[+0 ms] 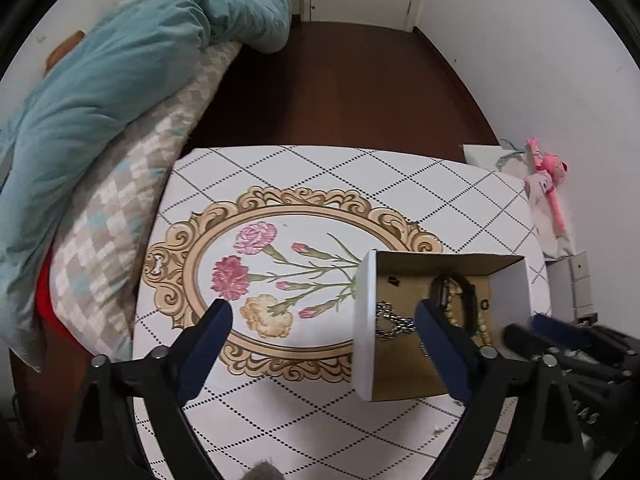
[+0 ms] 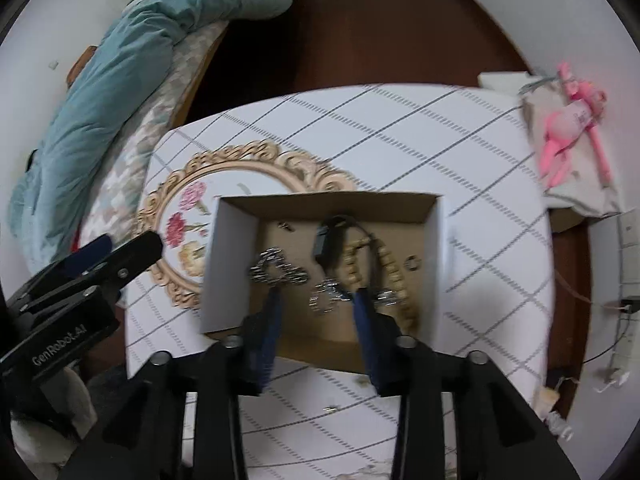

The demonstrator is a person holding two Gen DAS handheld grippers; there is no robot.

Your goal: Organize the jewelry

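While the right hand-held gripper (image 2: pixel 316 300) hangs open inside the cardboard box (image 2: pixel 439 256) on the worktop (image 2: pixel 480 152), its fingers straddle a silver chain (image 2: pixel 326 298). Risk: snagging the tangled bead necklace (image 2: pixel 394 276) and black band (image 2: pixel 326 240) too. Left hand-held gripper (image 1: pixel 324 312) open, beside the box wall.

Between the left jaws lies bare surface (image 1: pixel 304 364). The box (image 1: pixel 366 320) wall blocks their right side. Below the right jaws, chains (image 2: pixel 278 270) and beads (image 2: pixel 394 276) crowd the box floor (open-topped).
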